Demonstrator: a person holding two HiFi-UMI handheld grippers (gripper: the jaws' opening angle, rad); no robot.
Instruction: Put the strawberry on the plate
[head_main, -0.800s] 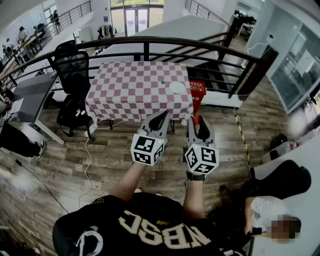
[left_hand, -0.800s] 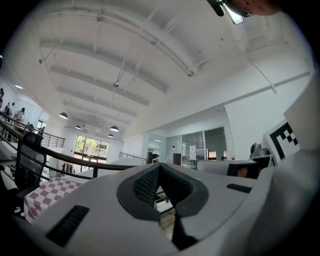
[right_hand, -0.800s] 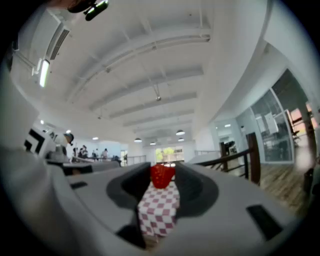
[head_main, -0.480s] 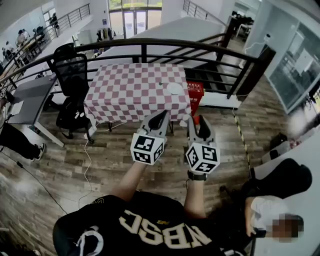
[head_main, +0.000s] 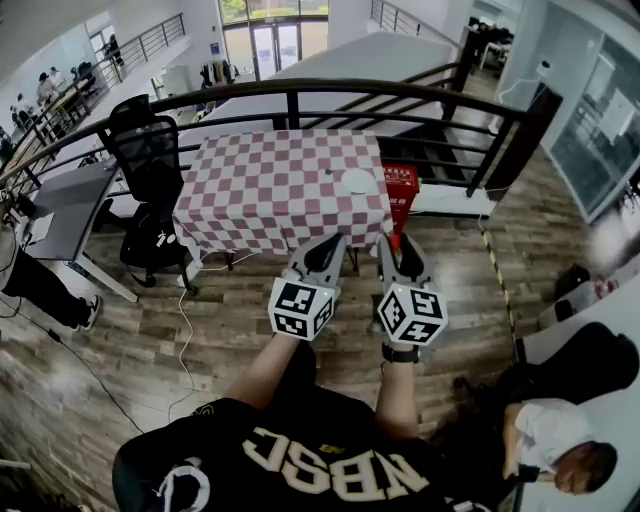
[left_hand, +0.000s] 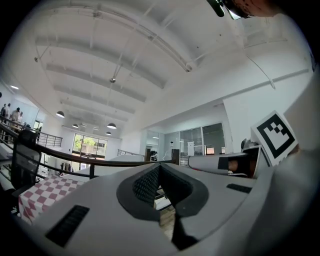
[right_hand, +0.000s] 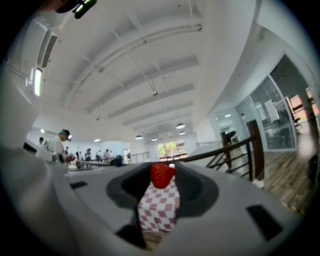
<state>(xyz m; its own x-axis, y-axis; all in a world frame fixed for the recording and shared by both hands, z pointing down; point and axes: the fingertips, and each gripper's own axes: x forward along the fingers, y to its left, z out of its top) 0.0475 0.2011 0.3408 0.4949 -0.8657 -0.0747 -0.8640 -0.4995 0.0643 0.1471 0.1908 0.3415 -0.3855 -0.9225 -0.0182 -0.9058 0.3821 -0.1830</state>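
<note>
In the right gripper view a red strawberry (right_hand: 162, 175) sits between the tips of my right gripper (right_hand: 162, 173), whose jaws are closed on it. Below it shows the red-and-white checkered table (right_hand: 159, 207). The head view has the table (head_main: 270, 180) some way ahead, with a white plate (head_main: 357, 181) near its right edge. My right gripper (head_main: 392, 243) and left gripper (head_main: 330, 243) hang side by side over the wooden floor, short of the table. The left gripper (left_hand: 159, 172) has its jaws together and holds nothing.
A black railing (head_main: 300, 90) runs behind the table. A black office chair (head_main: 150, 150) and a grey desk (head_main: 65, 200) stand to the left, and a red crate (head_main: 402, 185) stands by the table's right side. A person (head_main: 540, 430) sits at the lower right.
The head view has shifted a little, so the table and both grippers sit slightly lower and to the right. Both grippers keep their grip and their spacing.
</note>
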